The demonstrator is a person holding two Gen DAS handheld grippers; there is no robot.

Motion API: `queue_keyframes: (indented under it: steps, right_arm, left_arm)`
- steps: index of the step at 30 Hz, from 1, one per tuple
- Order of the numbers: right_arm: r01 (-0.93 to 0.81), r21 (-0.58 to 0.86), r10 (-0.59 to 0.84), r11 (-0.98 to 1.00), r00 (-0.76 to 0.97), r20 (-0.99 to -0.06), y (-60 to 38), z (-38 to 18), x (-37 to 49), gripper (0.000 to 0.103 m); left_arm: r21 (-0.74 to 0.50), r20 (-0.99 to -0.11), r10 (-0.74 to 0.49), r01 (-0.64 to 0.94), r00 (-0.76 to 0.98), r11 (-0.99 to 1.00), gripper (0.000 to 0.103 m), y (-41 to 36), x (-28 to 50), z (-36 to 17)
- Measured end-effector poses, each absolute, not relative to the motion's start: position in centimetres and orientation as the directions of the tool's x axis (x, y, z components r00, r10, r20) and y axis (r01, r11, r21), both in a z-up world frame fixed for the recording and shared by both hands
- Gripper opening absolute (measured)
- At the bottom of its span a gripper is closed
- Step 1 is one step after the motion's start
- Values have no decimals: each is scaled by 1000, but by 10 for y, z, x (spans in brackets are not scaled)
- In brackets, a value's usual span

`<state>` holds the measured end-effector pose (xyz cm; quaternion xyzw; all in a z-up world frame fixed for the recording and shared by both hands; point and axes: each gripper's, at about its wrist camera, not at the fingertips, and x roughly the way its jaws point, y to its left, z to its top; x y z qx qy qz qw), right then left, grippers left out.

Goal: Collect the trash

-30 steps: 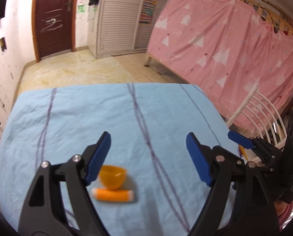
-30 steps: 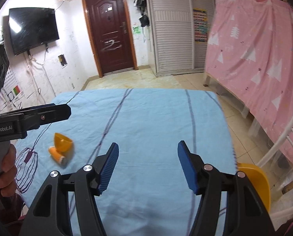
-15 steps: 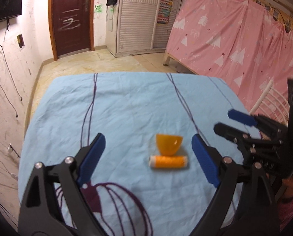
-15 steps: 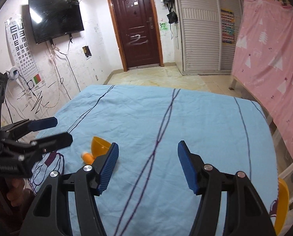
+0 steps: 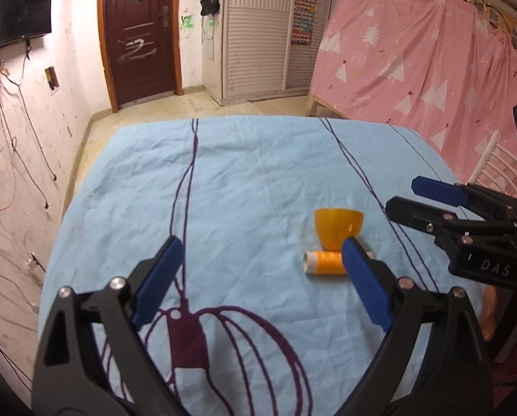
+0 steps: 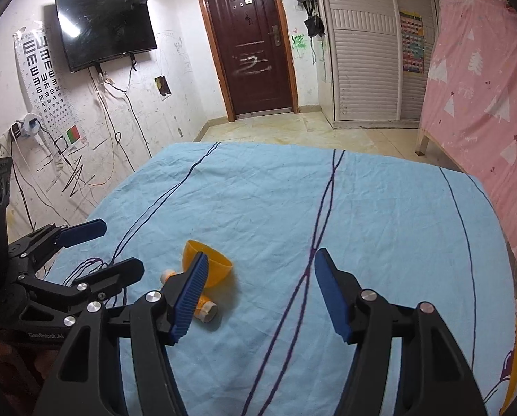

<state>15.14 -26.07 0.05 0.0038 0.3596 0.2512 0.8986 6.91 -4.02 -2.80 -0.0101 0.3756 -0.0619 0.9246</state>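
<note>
Spool (image 5: 324, 261) beside cup (image 5: 338, 227) (touching)

A wrinkled light-blue cloth with dark purple line drawings (image 5: 258, 187) is covering the table, a dark brown panelled door (image 6: 248, 38) is standing shut, a black wall-mounted television (image 6: 102, 27) is hanging beside an eye chart (image 6: 38, 69), and a pink tree-print curtain (image 5: 414, 66) is draping at right.
</note>
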Motion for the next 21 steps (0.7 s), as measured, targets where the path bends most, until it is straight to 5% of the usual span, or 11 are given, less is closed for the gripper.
queue_keyframes:
  steps: [10,21]
  right_arm:
    - [-427,173,433,888,646,-629,-264,1,152,58]
    - [-341,167,372,925,729,-575,-296,15,163,71]
  left_arm:
    - [-67,-671,-104,79,734,995,89,-31,77,-27]
    - [-48,-623,-63,43,780,998,89,-16,107,-12]
